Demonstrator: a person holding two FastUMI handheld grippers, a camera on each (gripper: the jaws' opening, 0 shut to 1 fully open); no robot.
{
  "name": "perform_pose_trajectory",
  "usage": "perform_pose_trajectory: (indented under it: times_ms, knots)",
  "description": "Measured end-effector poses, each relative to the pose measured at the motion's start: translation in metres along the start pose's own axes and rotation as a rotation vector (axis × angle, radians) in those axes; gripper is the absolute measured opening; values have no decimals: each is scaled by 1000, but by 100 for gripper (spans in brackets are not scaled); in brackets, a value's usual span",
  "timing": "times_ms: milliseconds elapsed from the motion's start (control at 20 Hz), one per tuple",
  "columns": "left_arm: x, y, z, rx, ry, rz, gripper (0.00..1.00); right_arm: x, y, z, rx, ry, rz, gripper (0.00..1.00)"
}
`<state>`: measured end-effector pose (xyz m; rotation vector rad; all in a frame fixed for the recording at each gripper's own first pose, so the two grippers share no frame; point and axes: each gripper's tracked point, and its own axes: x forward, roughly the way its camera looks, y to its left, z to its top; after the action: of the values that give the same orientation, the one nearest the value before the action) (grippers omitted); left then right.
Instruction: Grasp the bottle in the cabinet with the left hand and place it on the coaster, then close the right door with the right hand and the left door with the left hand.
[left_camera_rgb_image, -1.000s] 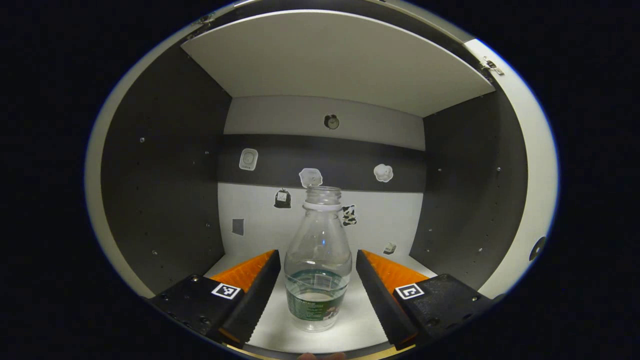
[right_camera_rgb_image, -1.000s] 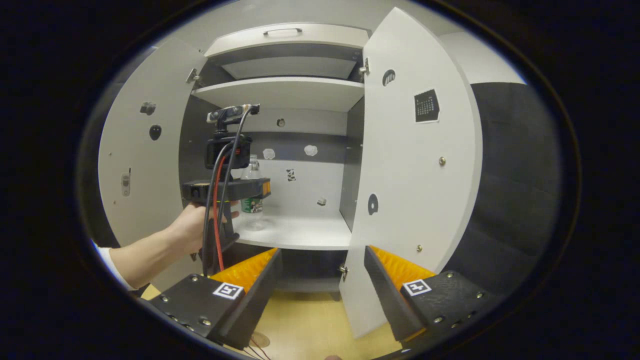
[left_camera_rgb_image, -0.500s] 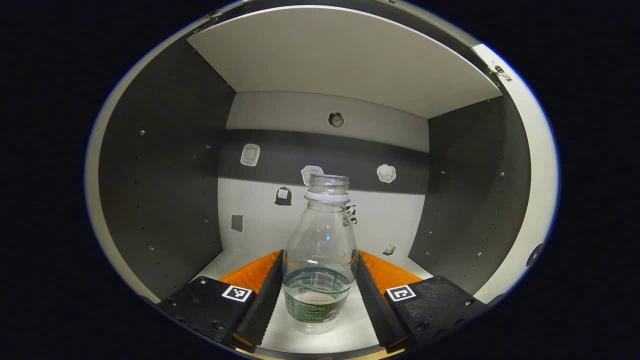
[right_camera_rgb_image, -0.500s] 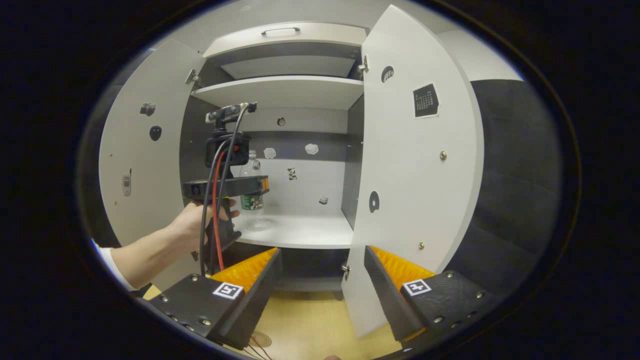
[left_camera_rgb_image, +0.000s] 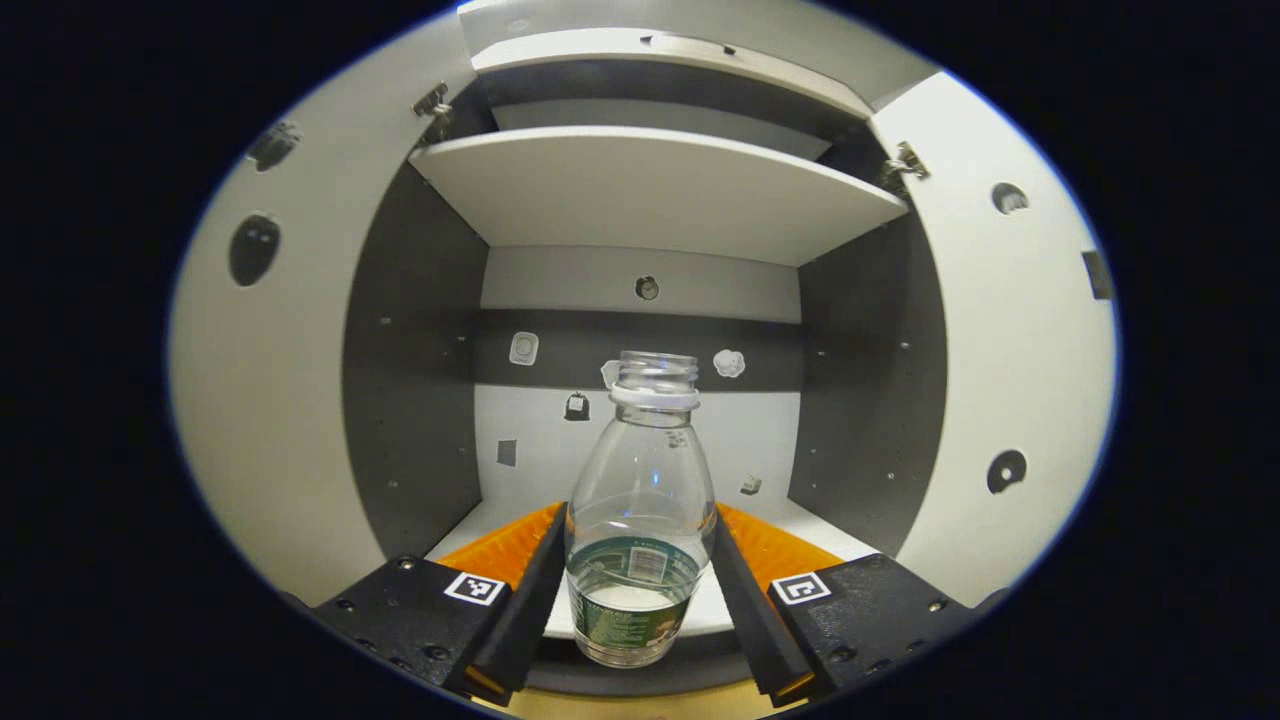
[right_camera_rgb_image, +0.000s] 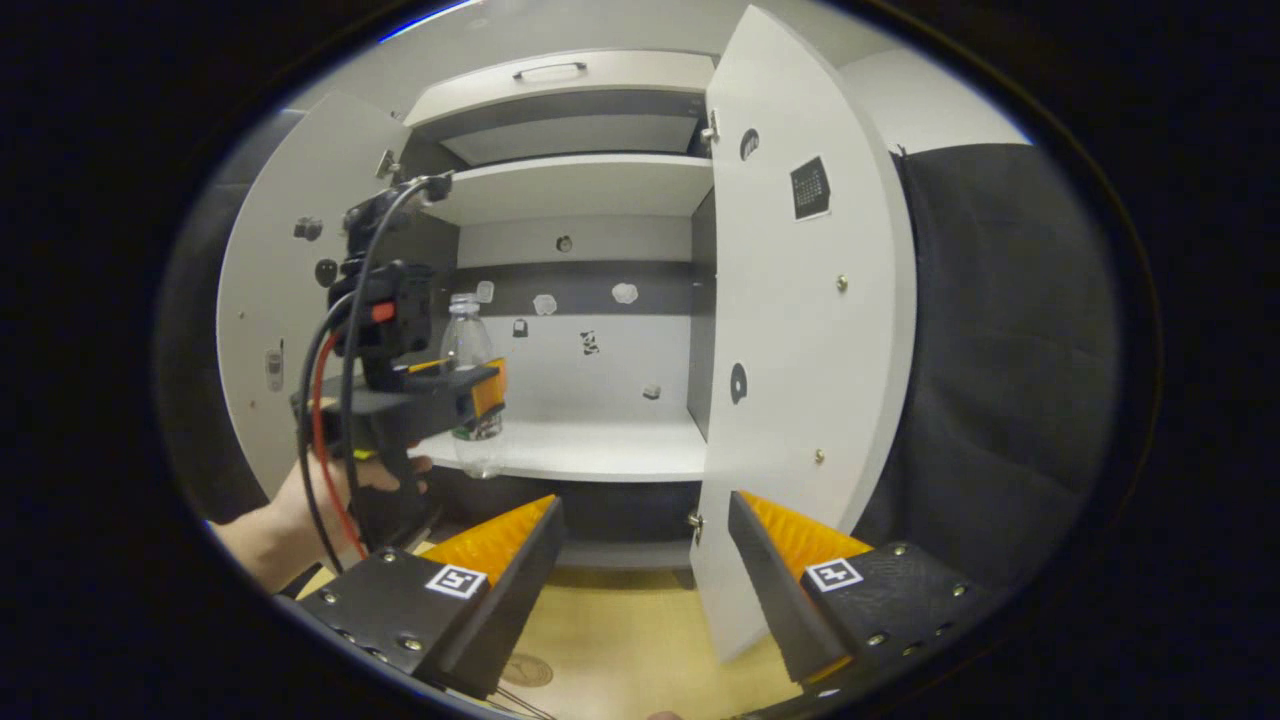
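The bottle (left_camera_rgb_image: 638, 545) is clear plastic, capless, with a white ring under the open neck, a green label round its lower body and what looks like a little water at the bottom, though the curved plastic makes that hard to judge. It stands upright between the left gripper's (left_camera_rgb_image: 638, 600) two black fingers, both pressed against its sides, so it is clamped. In the right gripper view the bottle (right_camera_rgb_image: 470, 385) is held in front of the cabinet's white shelf (right_camera_rgb_image: 600, 455), its base off the board. Both doors stand open, the left door (right_camera_rgb_image: 265, 300) and the right door (right_camera_rgb_image: 790, 330). The right gripper (right_camera_rgb_image: 645, 580) hangs with its fingers spread apart, holding nothing, above the wooden table (right_camera_rgb_image: 620, 640).
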<state>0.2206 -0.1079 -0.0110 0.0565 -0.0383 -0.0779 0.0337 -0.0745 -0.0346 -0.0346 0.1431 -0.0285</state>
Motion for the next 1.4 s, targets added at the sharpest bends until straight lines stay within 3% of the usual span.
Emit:
perform_pose_trajectory:
  times_ms: [250,650,900,950,1400]
  knots:
    - [-66,-9,-34,22,-9,17,82,-21,-6,-11,11,16,8,100]
    - [-144,-11,-143,-16,135,29,82,-52,-24,-38,21,68,-15,100]
    - [-169,-16,-216,-26,235,32,83,-62,-36,-61,12,130,-37,96]
    - [-172,-17,-227,-14,251,31,83,-62,-38,-64,9,138,-40,100]
    - [-196,-25,-313,0,355,25,83,-71,-51,-101,0,223,-51,100]
